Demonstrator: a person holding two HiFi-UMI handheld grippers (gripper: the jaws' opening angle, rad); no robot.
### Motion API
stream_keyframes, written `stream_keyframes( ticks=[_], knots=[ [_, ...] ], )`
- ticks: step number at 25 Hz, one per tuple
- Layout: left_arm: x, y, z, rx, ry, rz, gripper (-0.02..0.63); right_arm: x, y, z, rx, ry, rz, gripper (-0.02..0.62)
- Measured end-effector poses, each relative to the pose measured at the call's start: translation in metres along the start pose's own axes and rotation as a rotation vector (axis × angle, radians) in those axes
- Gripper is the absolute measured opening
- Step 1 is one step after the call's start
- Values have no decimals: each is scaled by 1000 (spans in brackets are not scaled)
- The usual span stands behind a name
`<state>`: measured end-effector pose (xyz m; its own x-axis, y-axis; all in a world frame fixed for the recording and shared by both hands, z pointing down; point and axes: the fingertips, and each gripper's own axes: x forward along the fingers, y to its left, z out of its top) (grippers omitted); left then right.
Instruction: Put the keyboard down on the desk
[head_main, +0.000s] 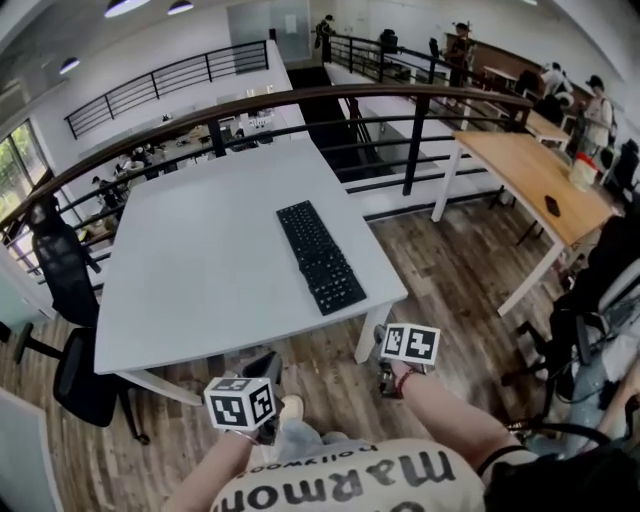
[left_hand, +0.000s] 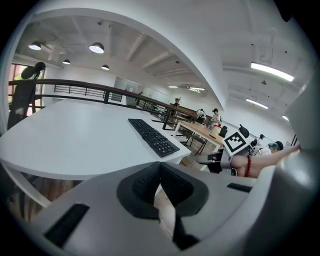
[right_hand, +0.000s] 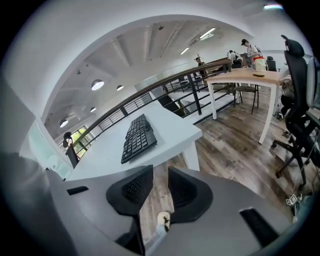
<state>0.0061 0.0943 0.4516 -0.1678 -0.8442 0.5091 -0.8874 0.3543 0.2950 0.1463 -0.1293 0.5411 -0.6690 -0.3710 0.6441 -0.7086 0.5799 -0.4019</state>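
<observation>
A black keyboard (head_main: 320, 257) lies flat on the white desk (head_main: 190, 270), near the desk's right front corner, with nothing touching it. Both grippers hang below the desk's front edge, over the wooden floor. My left gripper (head_main: 262, 368) is shut, its pads meeting with nothing between them (left_hand: 160, 178). My right gripper (head_main: 382, 340) is open, a narrow empty gap between its jaws (right_hand: 160, 179). The keyboard (left_hand: 152, 137) shows ahead and to the right in the left gripper view. In the right gripper view the keyboard (right_hand: 137, 138) lies ahead and to the left.
A black railing (head_main: 300, 100) runs behind the desk. A wooden table (head_main: 540, 180) stands to the right, with people beyond it. Black office chairs stand at the left (head_main: 70, 280) and the right (head_main: 600, 300). My knees and shirt fill the bottom of the head view.
</observation>
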Motion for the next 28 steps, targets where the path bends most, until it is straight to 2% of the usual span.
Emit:
stream_keyframes(
  ticks=[3,6,9,17,28],
  knots=[
    [0,-11,-6,0,-5,-16,3,-27,-5,8,-12,-94,63,73],
    [-4,-20,-8,-22,-31,-32,2,-62,-6,18,-25,-193,145,59],
    [-7,-23,-3,-47,-58,-42,3,-90,-9,24,-6,-229,191,55],
    [-8,-28,2,-68,-72,-43,3,-129,-23,26,-57,-257,154,43],
    [-5,-35,2,-49,-64,-58,3,-141,-29,24,-78,-278,139,43]
  ],
)
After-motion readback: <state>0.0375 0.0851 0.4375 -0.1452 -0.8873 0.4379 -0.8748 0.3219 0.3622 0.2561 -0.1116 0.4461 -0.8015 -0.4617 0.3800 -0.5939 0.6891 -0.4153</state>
